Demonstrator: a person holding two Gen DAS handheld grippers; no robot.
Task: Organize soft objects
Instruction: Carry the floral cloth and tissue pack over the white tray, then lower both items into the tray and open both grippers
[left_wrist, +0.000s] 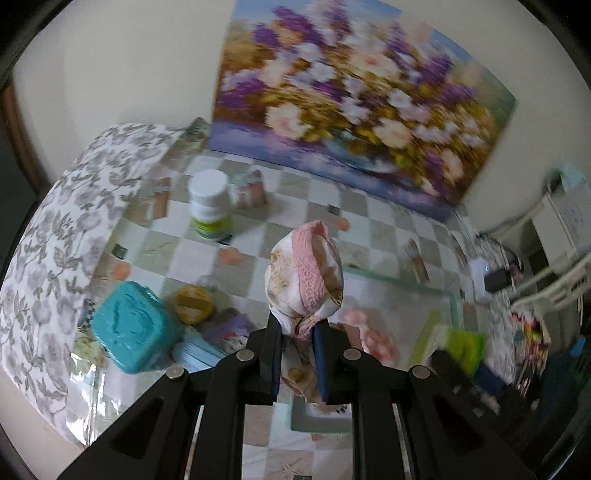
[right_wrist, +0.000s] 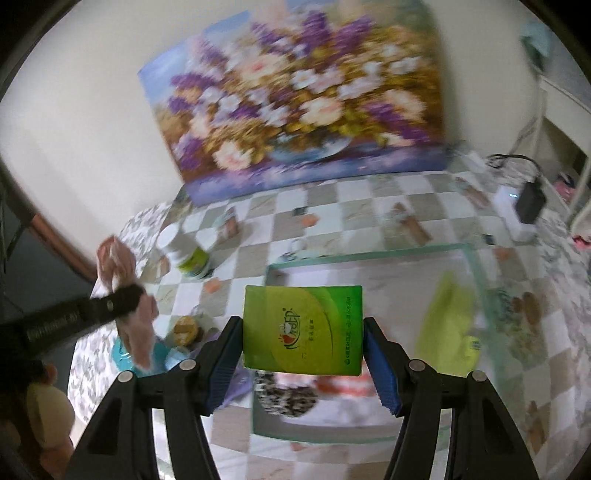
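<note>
Left wrist view: the left gripper (left_wrist: 297, 354) pinches a floral cloth with pink lace trim (left_wrist: 306, 280) above the checkered tabletop (left_wrist: 369, 229). The right gripper (right_wrist: 303, 350) clamps a green soft tissue pack (right_wrist: 303, 328) over the clear glass tray (right_wrist: 476, 273).

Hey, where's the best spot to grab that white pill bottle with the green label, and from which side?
Grip the white pill bottle around its body, just below the white cap, coming from the open side nearest the camera. It stands upright on the checkered tablecloth, with a small brown jar beside it, on its right in this view. Both grippers are occupied.
</note>
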